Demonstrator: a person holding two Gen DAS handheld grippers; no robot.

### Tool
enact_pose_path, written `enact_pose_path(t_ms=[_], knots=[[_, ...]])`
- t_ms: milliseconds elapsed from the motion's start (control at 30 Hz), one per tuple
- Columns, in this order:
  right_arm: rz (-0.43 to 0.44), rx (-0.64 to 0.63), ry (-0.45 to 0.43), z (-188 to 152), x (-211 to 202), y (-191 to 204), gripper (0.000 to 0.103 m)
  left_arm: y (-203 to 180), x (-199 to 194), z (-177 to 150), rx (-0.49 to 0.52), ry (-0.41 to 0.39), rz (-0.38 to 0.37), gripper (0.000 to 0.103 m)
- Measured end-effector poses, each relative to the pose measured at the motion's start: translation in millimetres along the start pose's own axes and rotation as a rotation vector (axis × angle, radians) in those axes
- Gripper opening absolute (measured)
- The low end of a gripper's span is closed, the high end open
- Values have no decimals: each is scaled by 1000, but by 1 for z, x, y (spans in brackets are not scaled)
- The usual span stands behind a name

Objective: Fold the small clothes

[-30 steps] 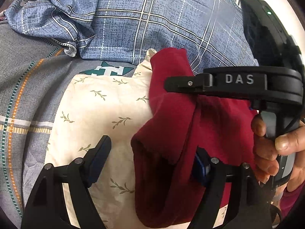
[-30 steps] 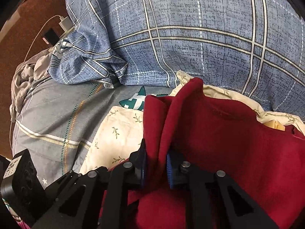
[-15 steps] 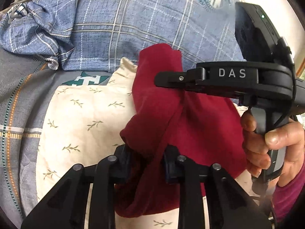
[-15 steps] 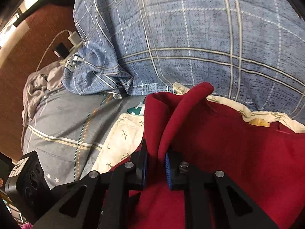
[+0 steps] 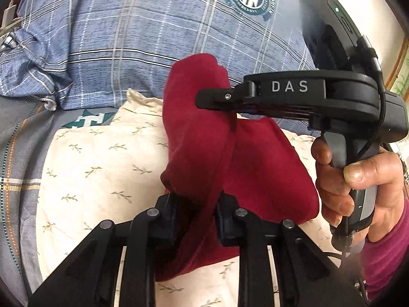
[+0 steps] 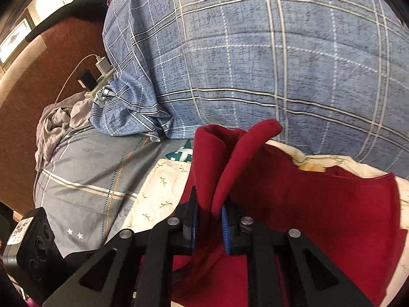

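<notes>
Left gripper: nearest the left wrist camera; jaws clamped on a gathered fold at the near end of the red garment.
Right gripper: jaws clamped on a pinched ridge of the same red garment; in the left wrist view this gripper enters from the right, held by the person's right hand, gripping the garment's far part.
Garment position: raised between the two grippers above the cream leaf-print cloth; its lower right lobe sags to that cloth.
Garment axis: long axis runs from the near left gripper away toward the blue plaid duvet; the far tip stands upward past the right gripper's jaws.
Garment edges: left edge is a rolled fold hanging free; in the right wrist view the wider body spreads flat to the right over the cream cloth.
Open room: bare cream cloth lies left of the garment; beyond it, grey bed sheet.
Far boundary: the duvet bulks just behind the garment's tip.
Far left: charger and cable by a crumpled grey cloth.
</notes>
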State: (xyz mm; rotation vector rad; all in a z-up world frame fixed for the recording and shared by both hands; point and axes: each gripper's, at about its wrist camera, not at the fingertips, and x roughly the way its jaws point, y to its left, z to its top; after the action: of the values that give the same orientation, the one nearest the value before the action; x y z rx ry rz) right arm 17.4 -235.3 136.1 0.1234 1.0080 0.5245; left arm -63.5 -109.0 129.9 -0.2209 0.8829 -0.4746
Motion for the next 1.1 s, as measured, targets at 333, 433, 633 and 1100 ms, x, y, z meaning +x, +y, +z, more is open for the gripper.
enact_pose_path(t_ms=[333,433,633,1100], knots=[[-75,22,-43,-8,-45,-42,14,-68,18,15,82,27,-45,20],[-93,48,-53,-13,-60,-67,14,-92,31,18,106,48,-65,20],[-137,114,-64,-29,-79,-120,14,-141,68,15,154,101,-95,19],[-211,289,-13,-64,-56,-218,14,-192,146,6,167,207,-127,22]])
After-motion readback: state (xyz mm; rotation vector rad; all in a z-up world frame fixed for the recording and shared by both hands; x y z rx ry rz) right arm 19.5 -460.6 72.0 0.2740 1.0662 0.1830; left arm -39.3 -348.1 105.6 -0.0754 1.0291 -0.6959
